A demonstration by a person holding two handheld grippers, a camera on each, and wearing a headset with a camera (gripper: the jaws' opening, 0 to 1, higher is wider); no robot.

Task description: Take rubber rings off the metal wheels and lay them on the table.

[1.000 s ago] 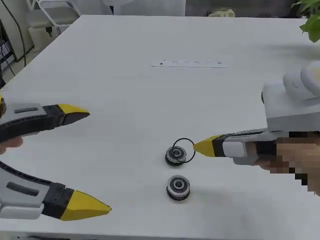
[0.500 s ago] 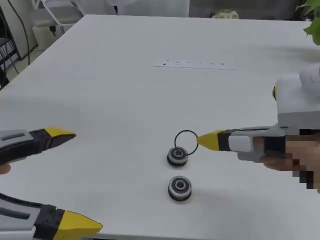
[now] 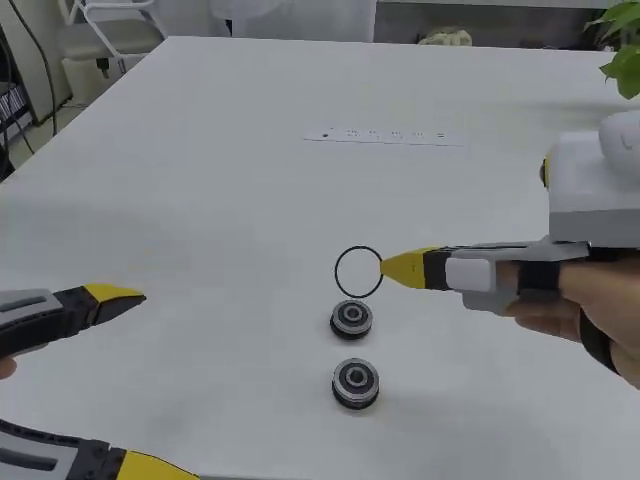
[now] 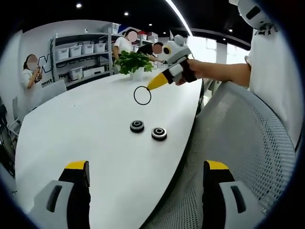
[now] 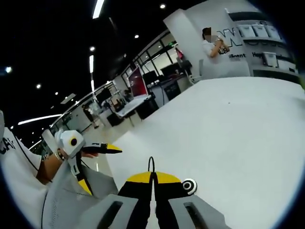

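Two metal wheels lie on the white table [image 3: 200, 180]: the farther wheel [image 3: 351, 319] and the nearer wheel [image 3: 356, 383]. A thin black rubber ring [image 3: 358, 271] hangs in the air just beyond the farther wheel, pinched at its right edge by my right gripper [image 3: 385, 267], which is shut on it. In the right gripper view the ring [image 5: 151, 164] stands edge-on between the closed yellow tips [image 5: 152, 175]. My left gripper [image 3: 165, 385] stays wide open at the near left, well apart from the wheels. The left gripper view shows the ring [image 4: 142, 95] above both wheels [image 4: 137, 126].
A flat white strip with small marks [image 3: 385, 134] lies mid-table farther back. A plant [image 3: 622, 60] sits at the far right corner. A white chair [image 3: 110, 20] stands beyond the far left edge. A mesh chair [image 4: 238, 143] is at the table's near side.
The right gripper has lifted the ring up and away from the farther wheel, so it now hangs free. The left gripper has dropped lower and to the left.
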